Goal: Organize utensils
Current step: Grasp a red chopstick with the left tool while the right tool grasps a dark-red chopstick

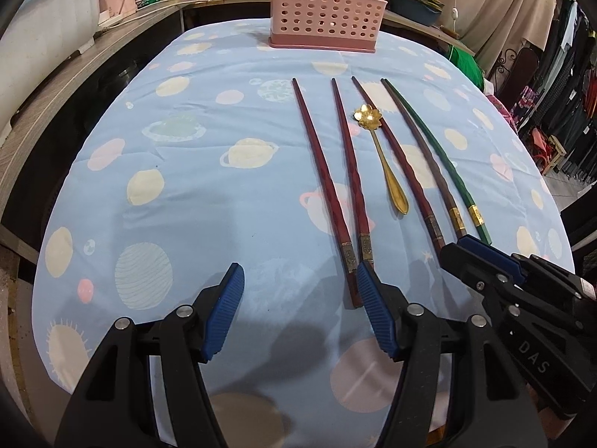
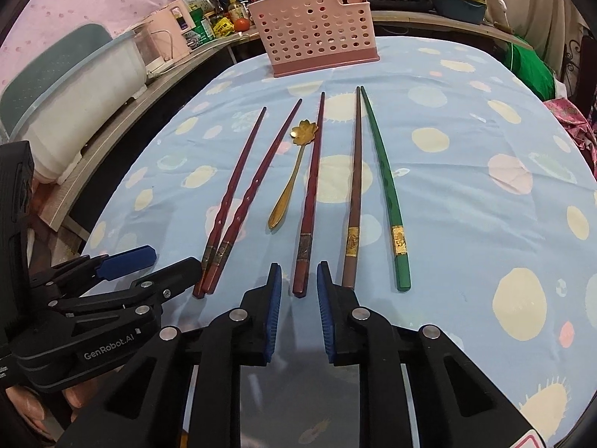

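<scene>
Five chopsticks and a gold flower-bowled spoon (image 1: 384,156) (image 2: 294,175) lie side by side on the blue planet-print tablecloth (image 1: 186,186). The pink perforated utensil holder (image 1: 324,7) (image 2: 317,37) stands at the far end. My right gripper (image 2: 298,272) (image 1: 457,246) straddles the near end of the dark red chopstick (image 2: 311,186), with a narrow gap on each side of it. My left gripper (image 1: 298,276) (image 2: 171,257) stands wide open over the ends of the two red chopsticks (image 1: 324,179) and holds nothing. The brown chopstick (image 2: 354,186) and the green chopstick (image 2: 384,186) lie to the right.
A wooden counter (image 1: 74,86) runs along the left with a white tub (image 2: 74,104), a pink appliance, bottles and a tomato. A dark planter (image 1: 414,7) sits behind the holder. Clothes racks (image 1: 559,93) stand past the table's right edge.
</scene>
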The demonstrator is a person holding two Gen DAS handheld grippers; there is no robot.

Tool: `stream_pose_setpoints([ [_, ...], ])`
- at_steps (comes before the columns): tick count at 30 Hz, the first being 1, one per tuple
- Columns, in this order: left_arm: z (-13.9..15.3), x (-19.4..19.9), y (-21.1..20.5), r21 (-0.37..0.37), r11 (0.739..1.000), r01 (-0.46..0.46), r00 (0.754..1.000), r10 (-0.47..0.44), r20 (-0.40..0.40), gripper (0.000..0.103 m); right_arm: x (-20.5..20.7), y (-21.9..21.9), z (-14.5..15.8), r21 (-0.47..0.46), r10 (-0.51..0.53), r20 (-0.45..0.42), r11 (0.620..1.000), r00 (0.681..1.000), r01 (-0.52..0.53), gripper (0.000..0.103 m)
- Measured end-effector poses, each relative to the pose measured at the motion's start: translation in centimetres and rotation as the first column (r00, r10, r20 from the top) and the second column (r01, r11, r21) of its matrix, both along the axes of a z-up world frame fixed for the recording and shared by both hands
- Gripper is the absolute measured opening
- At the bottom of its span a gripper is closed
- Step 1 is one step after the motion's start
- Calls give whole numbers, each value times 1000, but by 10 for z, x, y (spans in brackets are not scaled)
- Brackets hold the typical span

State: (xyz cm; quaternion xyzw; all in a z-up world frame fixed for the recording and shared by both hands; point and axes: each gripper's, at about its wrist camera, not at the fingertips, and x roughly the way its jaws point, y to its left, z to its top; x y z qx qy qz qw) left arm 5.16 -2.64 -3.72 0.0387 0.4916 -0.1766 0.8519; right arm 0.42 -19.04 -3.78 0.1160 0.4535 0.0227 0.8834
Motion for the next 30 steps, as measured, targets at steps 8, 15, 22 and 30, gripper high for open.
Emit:
stream_pose_setpoints([
  [8,-3,4,-5,6,1000,1,1000,-1,3,60,3,-2,-5,-15,0,1,1000,1000,0,15],
  [15,-4,7,-10,28,1000,-1,1000,0,19,59,3,-2,-6,-13,-4,3,1000,1000,4,13],
  [22,-6,8,-15,69,998,0,998,-5,61,58,2,-3,-5,-15,-3,7,1000,1000,4,12],
  [30,-5,4,-5,68,998,-7,997,2,77,36,-1,-6,-6,-12,-8,11,1000,1000,8,8],
])
